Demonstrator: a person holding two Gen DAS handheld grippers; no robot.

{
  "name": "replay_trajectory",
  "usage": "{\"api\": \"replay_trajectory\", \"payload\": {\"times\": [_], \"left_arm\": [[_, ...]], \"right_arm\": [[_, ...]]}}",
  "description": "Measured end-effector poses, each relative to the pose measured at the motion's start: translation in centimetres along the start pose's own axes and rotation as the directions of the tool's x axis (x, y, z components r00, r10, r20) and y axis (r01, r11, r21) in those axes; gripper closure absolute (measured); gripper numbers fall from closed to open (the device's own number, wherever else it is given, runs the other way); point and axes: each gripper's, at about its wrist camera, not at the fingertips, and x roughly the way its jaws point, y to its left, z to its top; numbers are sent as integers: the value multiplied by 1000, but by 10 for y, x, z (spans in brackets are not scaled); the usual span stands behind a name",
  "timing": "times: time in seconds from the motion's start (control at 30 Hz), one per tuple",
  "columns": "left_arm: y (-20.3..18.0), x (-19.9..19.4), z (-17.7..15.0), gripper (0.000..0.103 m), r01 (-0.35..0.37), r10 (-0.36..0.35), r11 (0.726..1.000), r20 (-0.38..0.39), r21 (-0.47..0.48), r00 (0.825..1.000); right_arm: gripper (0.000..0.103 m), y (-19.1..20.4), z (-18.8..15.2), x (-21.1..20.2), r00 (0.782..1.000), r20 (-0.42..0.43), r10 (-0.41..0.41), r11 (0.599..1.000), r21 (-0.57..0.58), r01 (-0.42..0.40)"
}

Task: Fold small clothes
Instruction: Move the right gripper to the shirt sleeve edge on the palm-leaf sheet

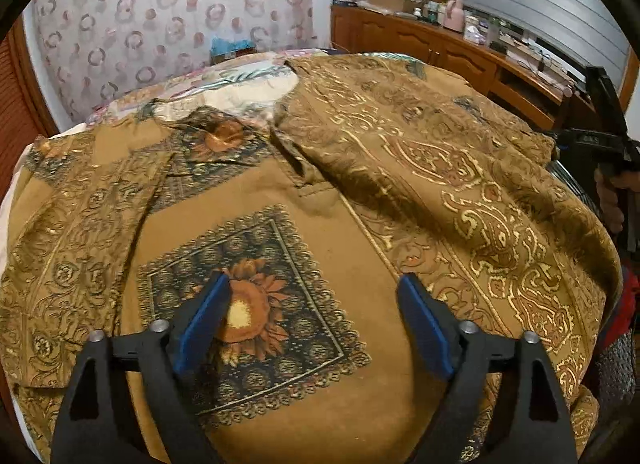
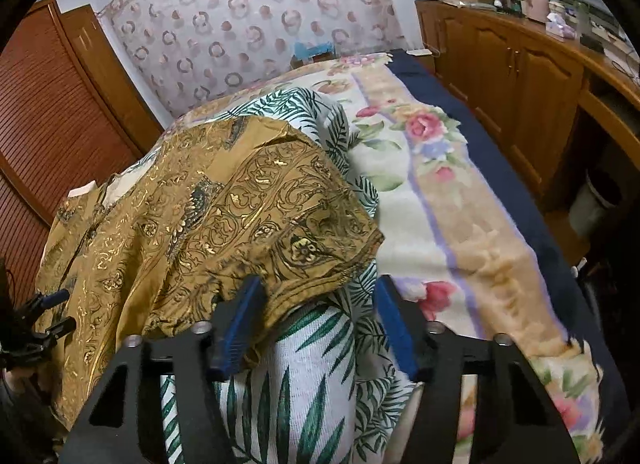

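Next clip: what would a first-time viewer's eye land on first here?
The mustard-gold patterned shirt dominates, spread across the bed, with a sunflower print framed between the open blue fingers of the left gripper. In the right wrist view, the open right gripper hangs at the shirt's sleeve hem, above a white palm-leaf cloth and a floral blanket.

Both hand-held grippers (image 1: 314, 288) (image 2: 316, 292) wide open.

two close wrist views across the bed, shirt (image 1: 312, 200) shared
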Motion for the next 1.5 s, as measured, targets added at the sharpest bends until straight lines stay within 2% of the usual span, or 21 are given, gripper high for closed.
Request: {"api": "replay_trajectory", "payload": {"times": [0.07,0.2,0.37,0.53,0.7,0.87,0.93,1.0,1.07,1.13,1.3,1.5], "left_arm": [[-5,2,0,3,5,-4,1000,-9,20,1000],[-4,3,0,1,14,-13,1000,-16,26,1000],[-5,3,0,1,12,-12,1000,-17,26,1000],[-5,3,0,0,12,-11,1000,-17,26,1000],[-5,4,1,0,14,-13,1000,-18,26,1000],[-3,2,0,0,12,-12,1000,-14,24,1000],[3,-4,-2,0,7,-7,1000,5,2,1000],[10,-13,-4,0,7,-6,1000,38,-26,999],[16,-22,-6,0,9,-6,999,64,-45,998],[22,-35,-8,0,11,-4,998,102,-62,995],[28,-64,-11,0,6,10,996,174,-87,985],[31,-80,-7,0,-10,27,997,219,-78,975]], "right_arm": [[65,2,2,2,1000,-5,-5,1000,-15,5],[88,11,5,-2,999,6,-34,996,-77,35],[94,27,9,-14,997,64,-48,988,-147,57],[95,55,19,-37,986,164,-14,977,-210,48],[95,111,31,-51,973,221,68,943,-332,9],[95,177,18,-45,969,176,172,882,-466,-72],[89,189,9,-39,974,158,165,873,-483,-69],[71,193,-1,-33,977,147,153,871,-487,-63],[70,184,-9,-31,977,147,157,876,-478,-69],[69,174,-9,-27,982,140,127,885,-463,-48],[69,143,-5,-12,993,77,92,915,-399,-54],[69,165,15,20,998,22,67,932,-359,-55]]}}
